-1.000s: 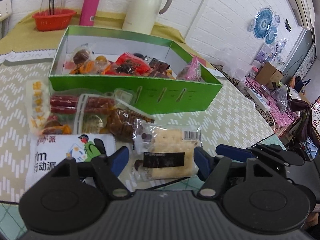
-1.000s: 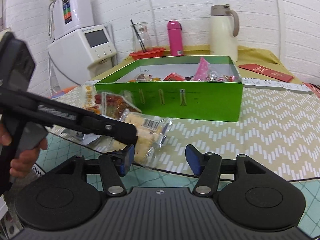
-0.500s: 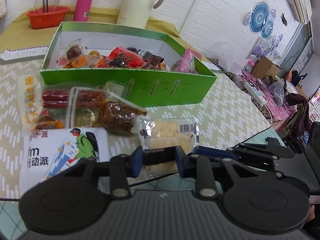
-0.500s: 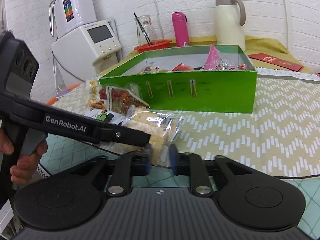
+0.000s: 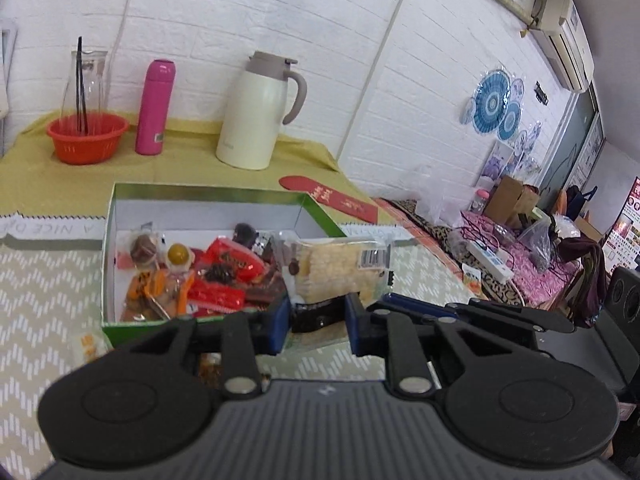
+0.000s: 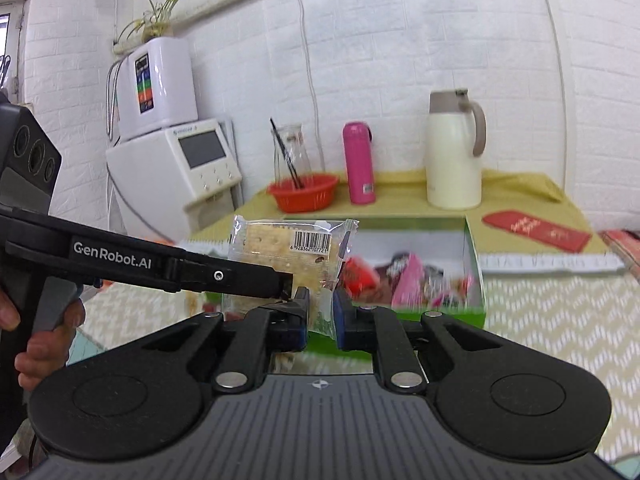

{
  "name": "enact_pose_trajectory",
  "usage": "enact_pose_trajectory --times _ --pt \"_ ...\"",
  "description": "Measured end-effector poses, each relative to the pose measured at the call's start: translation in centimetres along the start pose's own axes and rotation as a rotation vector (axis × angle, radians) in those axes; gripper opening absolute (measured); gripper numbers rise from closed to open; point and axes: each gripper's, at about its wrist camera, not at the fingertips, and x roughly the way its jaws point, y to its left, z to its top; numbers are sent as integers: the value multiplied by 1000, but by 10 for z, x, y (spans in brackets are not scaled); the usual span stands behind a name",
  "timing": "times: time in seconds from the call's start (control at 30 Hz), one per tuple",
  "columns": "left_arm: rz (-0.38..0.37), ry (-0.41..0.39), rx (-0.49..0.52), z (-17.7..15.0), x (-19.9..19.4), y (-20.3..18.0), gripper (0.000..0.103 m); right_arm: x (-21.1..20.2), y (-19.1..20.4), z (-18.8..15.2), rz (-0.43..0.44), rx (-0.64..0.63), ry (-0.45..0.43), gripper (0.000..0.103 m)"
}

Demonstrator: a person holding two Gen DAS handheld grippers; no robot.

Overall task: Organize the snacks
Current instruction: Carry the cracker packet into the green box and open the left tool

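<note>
Holding: cracker packet [image 5: 340,268] pinched at its near end by both grippers, clear of the table [image 5: 36,280].
Left gripper [image 5: 316,318]: jaws closing, narrow, clamping packet.
Right gripper [image 6: 320,314]: jaws nearly shut on packet edge.
Green box [image 5: 320,216]: twelve o'clock, probable destination.

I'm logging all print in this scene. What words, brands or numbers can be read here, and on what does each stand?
"GenRobot.AI": white letters on the black left gripper, seen from the right wrist.
"6 928362 107721", roughly: barcode digits on the clear-wrapped cracker packet.
"A NICE D...": edge of the chevron tablecloth, cut off.
Gold script on the red envelope: unreadable.
Red candy wrappers in the green box: blurred.
</note>
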Motion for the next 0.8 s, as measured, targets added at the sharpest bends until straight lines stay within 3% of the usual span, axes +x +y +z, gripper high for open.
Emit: enact_pose_trajectory --times 0.23,0.57,0.63,0.67,0.7,0.73,0.77,0.8 --pt "44 -7 -14 25 24 23 20 39 -11 16 -7 31 -24 24" --pt "76 74 -56 23 67 59 21 86 -21 6 -11 69 61 27" --pt "90 80 -57 22 72 64 27 92 -24 3 -17 69 78 30" --pt "110 66 -56 22 72 66 34 94 -24 1 -23 60 85 38" --pt "127 44 -55 22 71 67 61 96 -24 0 -31 46 89 46" --pt "138 10 -56 22 69 68 73 97 -24 -2 -36 27 86 54" --pt "151 -33 -51 22 64 69 73 96 -23 -3 -34 7 82 79" --pt "172 -49 -35 23 62 67 75 95 -22 -4 -29 -7 76 97"
